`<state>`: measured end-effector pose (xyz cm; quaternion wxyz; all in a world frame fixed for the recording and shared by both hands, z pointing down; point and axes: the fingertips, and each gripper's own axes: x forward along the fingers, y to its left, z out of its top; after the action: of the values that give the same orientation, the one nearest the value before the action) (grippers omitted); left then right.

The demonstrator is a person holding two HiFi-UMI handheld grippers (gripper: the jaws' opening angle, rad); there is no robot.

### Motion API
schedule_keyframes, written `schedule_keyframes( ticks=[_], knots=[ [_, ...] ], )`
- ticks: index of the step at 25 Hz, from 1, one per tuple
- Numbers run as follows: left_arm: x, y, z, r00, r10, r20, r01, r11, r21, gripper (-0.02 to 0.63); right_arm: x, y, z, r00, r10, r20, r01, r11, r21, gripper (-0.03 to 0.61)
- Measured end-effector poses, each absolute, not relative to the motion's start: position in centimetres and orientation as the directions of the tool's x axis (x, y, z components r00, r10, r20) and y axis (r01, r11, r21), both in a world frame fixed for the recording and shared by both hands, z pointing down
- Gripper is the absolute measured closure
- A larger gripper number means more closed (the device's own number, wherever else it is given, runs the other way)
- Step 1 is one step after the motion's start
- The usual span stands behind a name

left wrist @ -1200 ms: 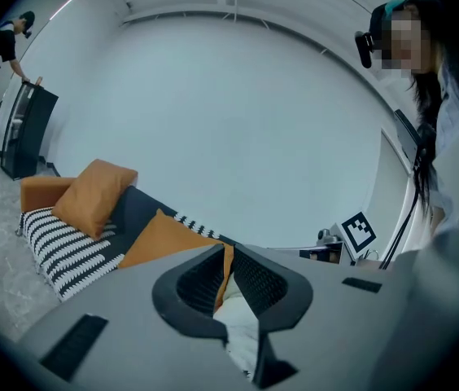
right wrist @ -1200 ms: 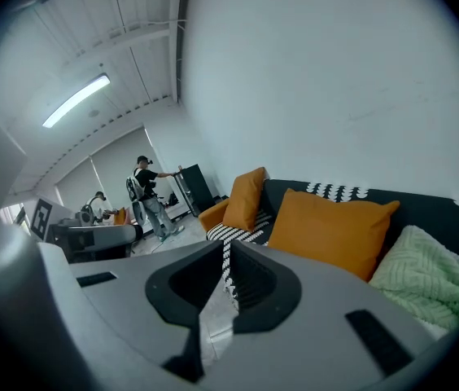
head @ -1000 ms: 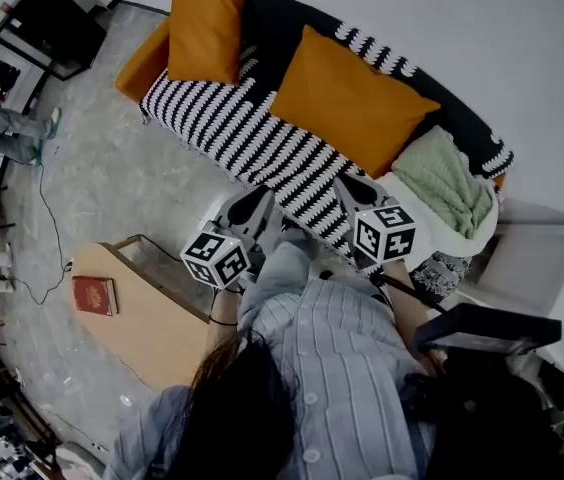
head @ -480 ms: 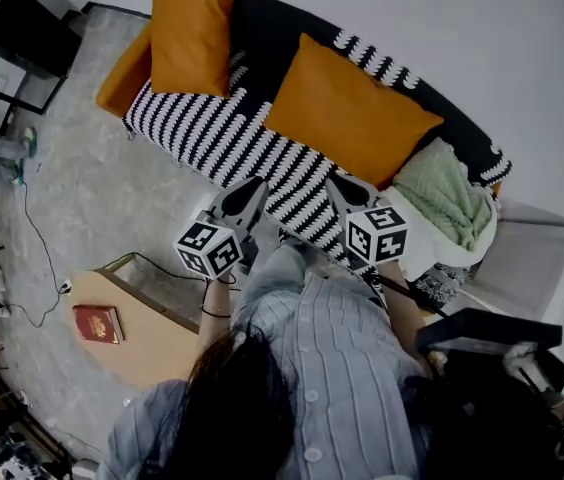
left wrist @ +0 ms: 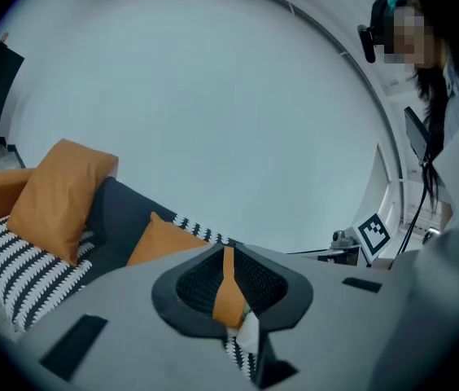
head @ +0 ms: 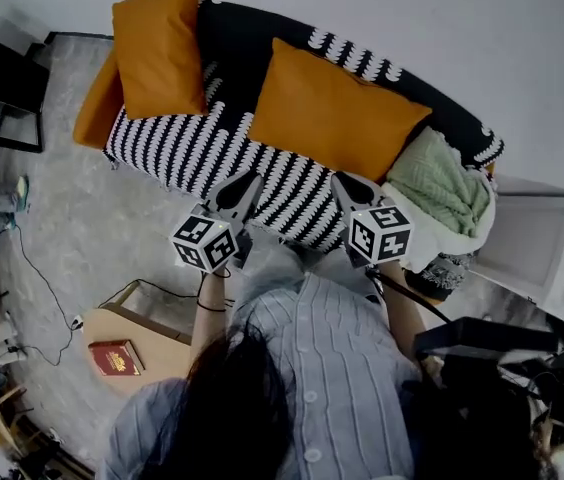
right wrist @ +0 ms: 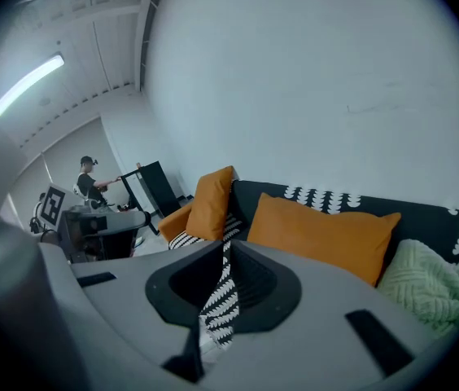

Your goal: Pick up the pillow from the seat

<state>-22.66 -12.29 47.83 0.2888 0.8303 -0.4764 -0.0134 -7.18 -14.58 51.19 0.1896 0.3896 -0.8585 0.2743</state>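
A sofa (head: 212,148) with a black and white striped cover stands against the wall. A large orange pillow (head: 330,110) (right wrist: 323,235) leans on its backrest at the middle, and a second orange pillow (head: 157,48) (left wrist: 59,194) stands at the left end. My left gripper (head: 245,183) and right gripper (head: 344,183) hover side by side over the sofa's front edge, apart from both pillows. Both are shut and hold nothing. In the left gripper view the middle pillow (left wrist: 160,241) shows just past the jaws.
A light green blanket (head: 442,183) lies bunched at the sofa's right end, next to a white side table (head: 532,233). A wooden table (head: 157,348) with a red book (head: 115,358) stands behind me at the left. A cable (head: 37,268) trails across the floor.
Both grippers have moved forward, from over the floor to above the sofa's front edge. The sofa and pillows have not moved. Both grippers stay shut.
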Motion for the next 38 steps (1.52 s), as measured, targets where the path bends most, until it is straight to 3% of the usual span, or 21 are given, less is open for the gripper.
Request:
schedule_keyframes(
  ticks=[17, 38],
  knots=[
    [-20.1, -19.5, 51.3, 0.624, -0.711, 0.324, -0.752, -0.433, 0.497, 0.503, 2.3, -19.2, 52.7, -0.468, -0.677, 0.569, -0.883, 0.32, -0.344, 0.543],
    [-19.0, -30.5, 55.4, 0.602, -0.663, 0.446, -0.797, -0.46, 0.392, 0.431, 9.5, -29.3, 57.7, -0.411, -0.674, 0.614, -0.906, 0.227, -0.358, 0.541]
  ],
)
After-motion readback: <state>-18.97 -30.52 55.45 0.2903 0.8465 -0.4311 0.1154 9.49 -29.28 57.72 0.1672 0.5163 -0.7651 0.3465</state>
